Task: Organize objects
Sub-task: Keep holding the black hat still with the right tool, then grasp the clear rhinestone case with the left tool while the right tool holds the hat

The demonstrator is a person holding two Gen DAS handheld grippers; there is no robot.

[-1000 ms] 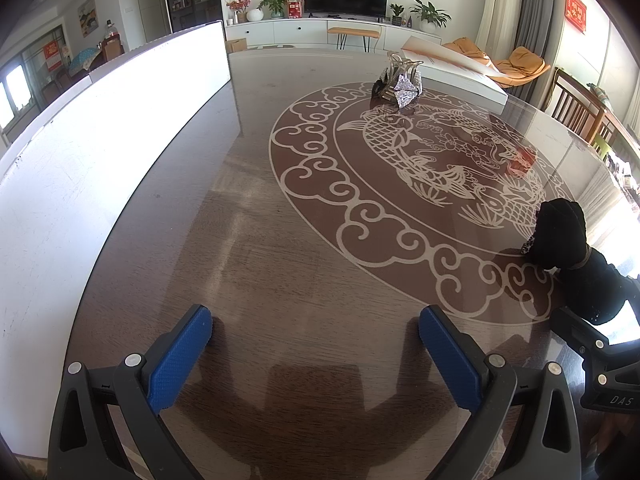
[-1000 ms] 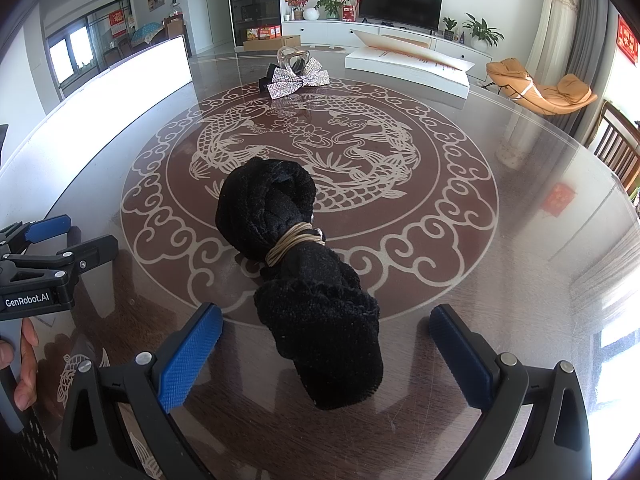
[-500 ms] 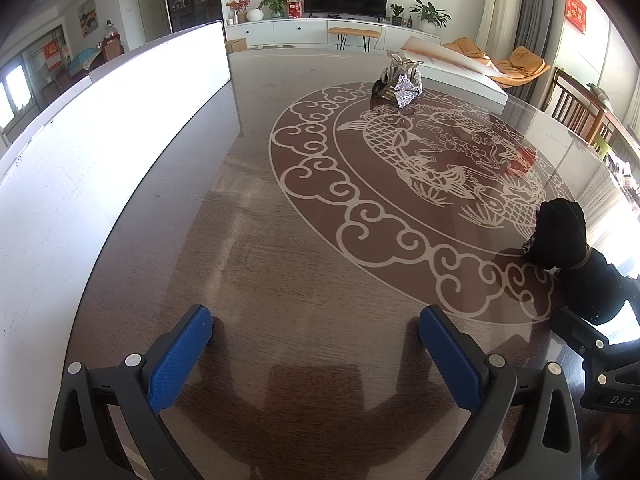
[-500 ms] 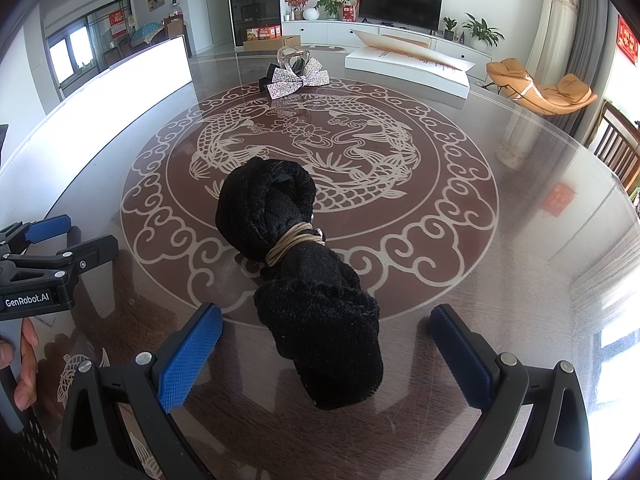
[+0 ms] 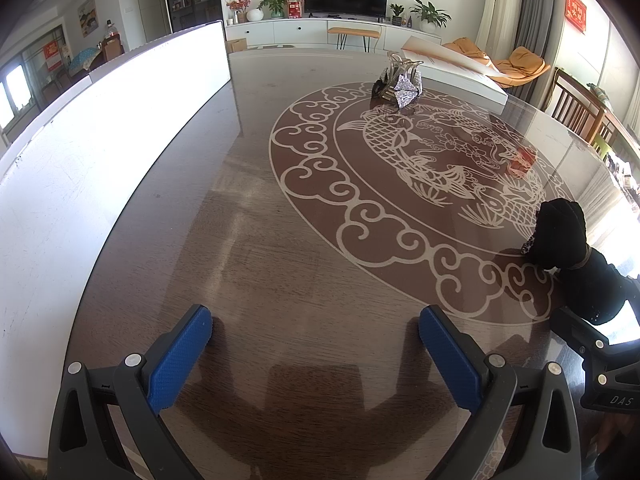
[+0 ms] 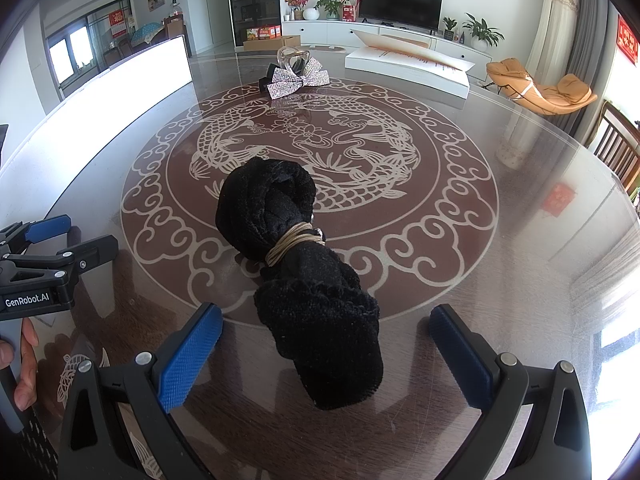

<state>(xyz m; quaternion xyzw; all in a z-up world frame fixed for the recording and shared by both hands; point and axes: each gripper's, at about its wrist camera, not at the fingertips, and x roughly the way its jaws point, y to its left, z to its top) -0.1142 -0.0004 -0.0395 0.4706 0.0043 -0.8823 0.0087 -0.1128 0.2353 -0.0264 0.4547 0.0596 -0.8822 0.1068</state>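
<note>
Right gripper [image 6: 326, 334] spread around black bundle [image 6: 304, 276]; left gripper [image 5: 314, 340] spread, empty, housing marked "GenRobot.AI".

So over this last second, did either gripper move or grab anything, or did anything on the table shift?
Nothing visibly changed. Both the left gripper and the right gripper stay open and in place, the black fabric bundle tied with a tan band lies untouched ahead of the right gripper, and the rhinestone bow sits where it was at the far side of the table.
</note>
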